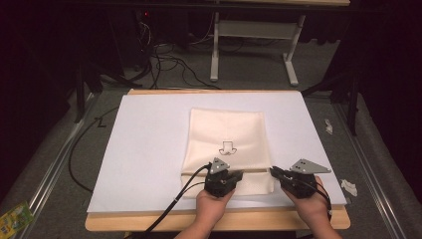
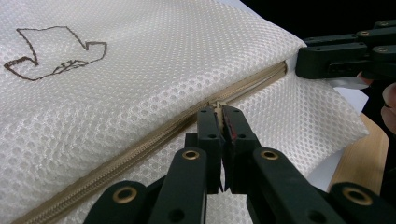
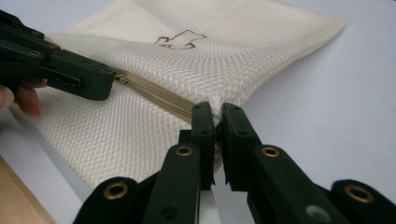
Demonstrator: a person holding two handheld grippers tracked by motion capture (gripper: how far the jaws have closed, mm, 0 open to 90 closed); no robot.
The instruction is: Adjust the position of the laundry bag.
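Work item: cream mesh laundry bag (image 1: 226,144), lying flat on a white sheet (image 1: 144,149) that covers the wooden desk (image 1: 214,221); it sits at the sheet's middle, its near edge towards the person.
Marking: a small dark outline drawing (image 1: 228,148) on the bag's upper face.
Zipper (image 2: 140,151): tan, running across the bag close to its near edge.
Left gripper (image 1: 238,175): over the bag's near edge, about mid-width; fingers (image 2: 208,128) clenched on the zipper pull (image 2: 218,111), which shows between their tips.
Right gripper (image 1: 273,171): at the bag's near right corner (image 3: 215,103); fingers (image 3: 203,122) clenched on the mesh at the zipper's end.
Spacing: the two grippers lie along the zipper line, near each other but apart.
Hands: both enter from the desk's near edge, each wrapped around its gripper body.
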